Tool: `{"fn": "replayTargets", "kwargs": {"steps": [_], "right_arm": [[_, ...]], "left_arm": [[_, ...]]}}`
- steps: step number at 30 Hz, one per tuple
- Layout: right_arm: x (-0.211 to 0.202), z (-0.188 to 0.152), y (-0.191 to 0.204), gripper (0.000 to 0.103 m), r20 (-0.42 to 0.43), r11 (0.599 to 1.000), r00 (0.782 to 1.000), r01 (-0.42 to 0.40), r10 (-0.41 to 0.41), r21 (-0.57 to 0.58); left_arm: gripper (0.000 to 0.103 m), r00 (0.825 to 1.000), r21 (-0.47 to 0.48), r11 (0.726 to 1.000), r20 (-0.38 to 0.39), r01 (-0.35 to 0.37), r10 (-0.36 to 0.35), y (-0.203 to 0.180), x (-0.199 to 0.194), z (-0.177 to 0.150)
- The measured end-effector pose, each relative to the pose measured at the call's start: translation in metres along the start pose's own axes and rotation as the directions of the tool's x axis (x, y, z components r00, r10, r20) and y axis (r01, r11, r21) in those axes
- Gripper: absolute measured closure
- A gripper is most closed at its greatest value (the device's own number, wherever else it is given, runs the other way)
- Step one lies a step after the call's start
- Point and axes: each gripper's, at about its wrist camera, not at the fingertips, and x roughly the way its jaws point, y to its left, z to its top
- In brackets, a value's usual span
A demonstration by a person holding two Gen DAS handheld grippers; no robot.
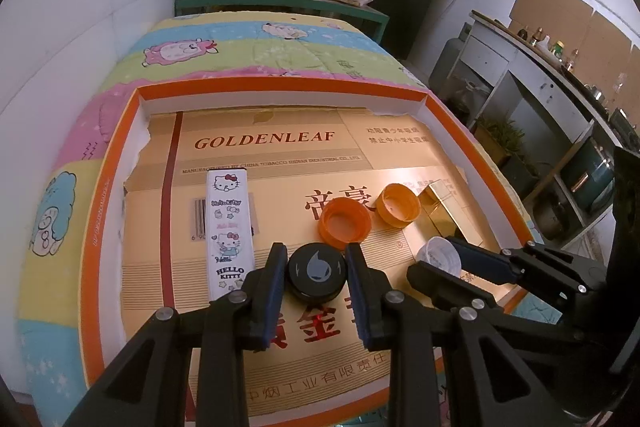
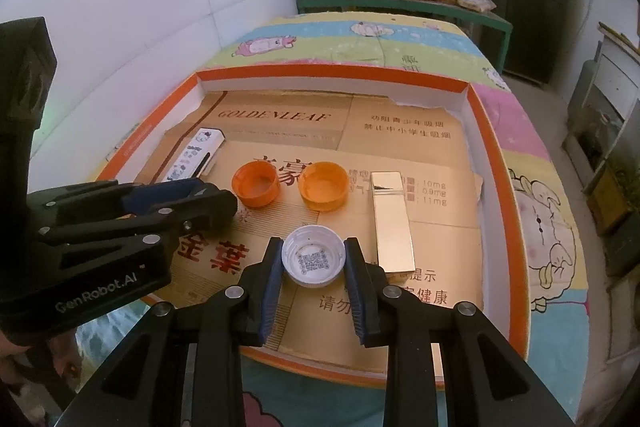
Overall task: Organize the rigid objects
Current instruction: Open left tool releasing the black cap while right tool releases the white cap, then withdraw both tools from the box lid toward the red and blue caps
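A shallow orange-rimmed tray [image 1: 96, 211] sits on a bed covered with a cartoon-print quilt [image 1: 248, 51], and its floor is lined with flattened gold cardboard [image 1: 280, 147] printed "GOLDENLEAF".

The left hand-held gripper [image 1: 317, 273] is closed to a narrow gap around a black round lid [image 1: 317, 273] with a grey drop mark on top. Both blue pads sit against the lid's sides, one at 9 o'clock and one at 3 o'clock of it, so the lid is gripped. It is low over the cardboard near the tray's front edge; whether it rests on the cardboard cannot be told.

The right hand-held gripper [image 2: 313, 263] is likewise nearly closed, clamped on a white bottle cap [image 2: 313, 261] that lies open side up with a printed code inside. Its pads press the cap's rim at 9 and 3 o'clock.

From the left wrist view, a white Hello Kitty box [image 1: 231, 231] lies flat at 10 o'clock of the black lid, just beside the left finger. Two orange caps, both open side up, lie side by side: one [image 1: 345, 223] at 1 o'clock of the black lid, very near it, the other [image 1: 398, 205] a little farther toward 2 o'clock. A shiny gold box [image 2: 391, 223] lies at 2 o'clock of the white cap in the right wrist view, close to the right finger.
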Motion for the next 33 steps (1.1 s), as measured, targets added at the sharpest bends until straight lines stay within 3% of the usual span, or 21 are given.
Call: {"fn": "replayTargets", "kwargs": {"steps": [6,10,33], "right_arm": [[0.001,0.0,0.002,0.071,-0.003,1.0,1.0,0.008,-0.008,-0.006],[0.0,-0.001,0.002,0.058,-0.003,1.0,1.0,0.006,-0.006,-0.005],[-0.032,-0.003,0.009,0.058,0.047,1.0,0.999,0.022,-0.022,-0.001]], "left_arm": [[0.072,1.0,0.008,1.0,-0.001,-0.006,0.006,0.0,-0.002,-0.001],[0.065,1.0,0.015,1.0,0.007,-0.023,0.023,-0.002,-0.005,-0.002],[0.064,0.997,0.02,0.999,0.064,-0.039,0.037,-0.005,-0.042,-0.006]]}}
